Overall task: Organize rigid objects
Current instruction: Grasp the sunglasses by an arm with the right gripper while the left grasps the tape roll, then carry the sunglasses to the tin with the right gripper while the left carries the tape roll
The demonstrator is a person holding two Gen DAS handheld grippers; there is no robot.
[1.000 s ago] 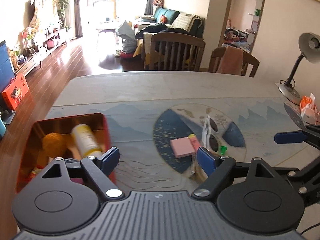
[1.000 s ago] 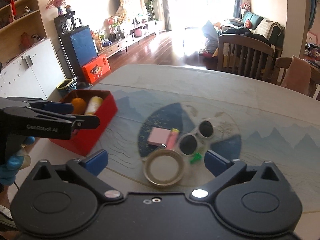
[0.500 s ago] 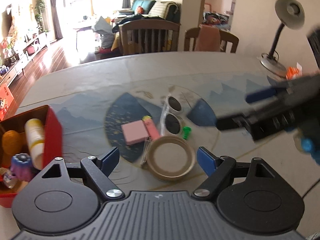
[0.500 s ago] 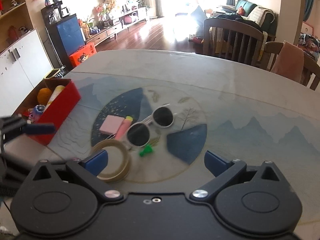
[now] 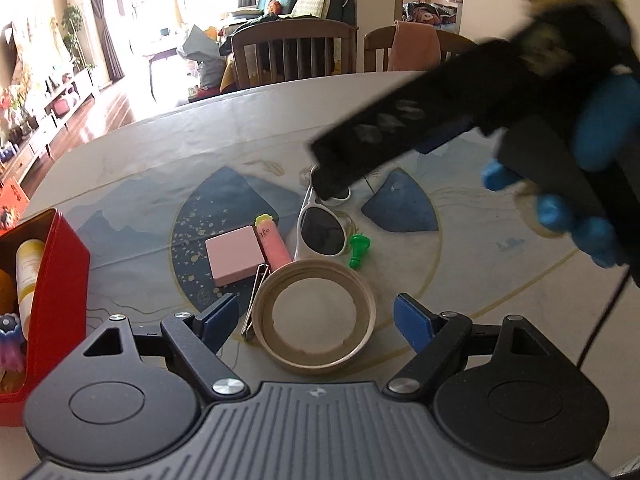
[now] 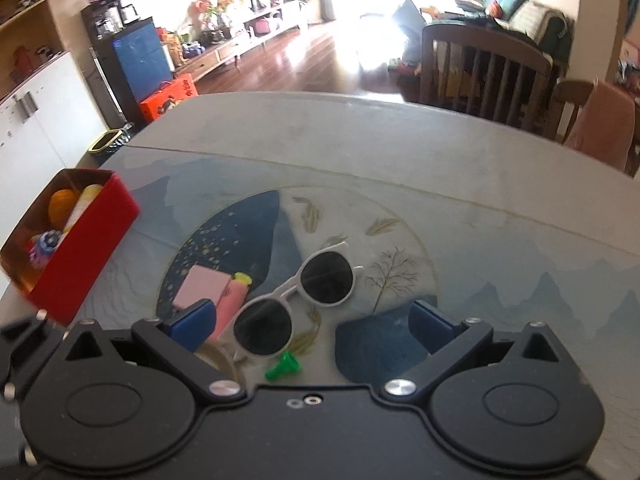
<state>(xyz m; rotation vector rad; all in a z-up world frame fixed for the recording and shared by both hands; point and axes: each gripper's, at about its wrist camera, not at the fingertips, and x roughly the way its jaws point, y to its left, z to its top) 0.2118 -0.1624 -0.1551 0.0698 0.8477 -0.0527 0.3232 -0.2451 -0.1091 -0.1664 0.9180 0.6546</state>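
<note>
White sunglasses (image 6: 296, 296) lie on the table by a pink block (image 6: 202, 287), a pink tube (image 6: 232, 300), a green peg (image 6: 283, 367) and a tape ring (image 5: 316, 316). My left gripper (image 5: 316, 322) is open and empty, its jaws either side of the tape ring (image 5: 316, 316). My right gripper (image 6: 312, 326) is open and empty, just above the sunglasses; it shows blurred over the sunglasses (image 5: 322, 232) in the left wrist view. A red box (image 6: 76, 252) holding several items stands at the left.
The red box (image 5: 52, 280) is at the table's left edge. Metal tweezers (image 5: 254, 300) lie beside the tape ring. Wooden chairs (image 6: 484, 68) stand beyond the far edge. The person's blue-gloved hand (image 5: 576, 200) holds the right gripper.
My left gripper swung right from the red box to the tape ring. My right gripper moved forward and left over the sunglasses. Both stayed open.
</note>
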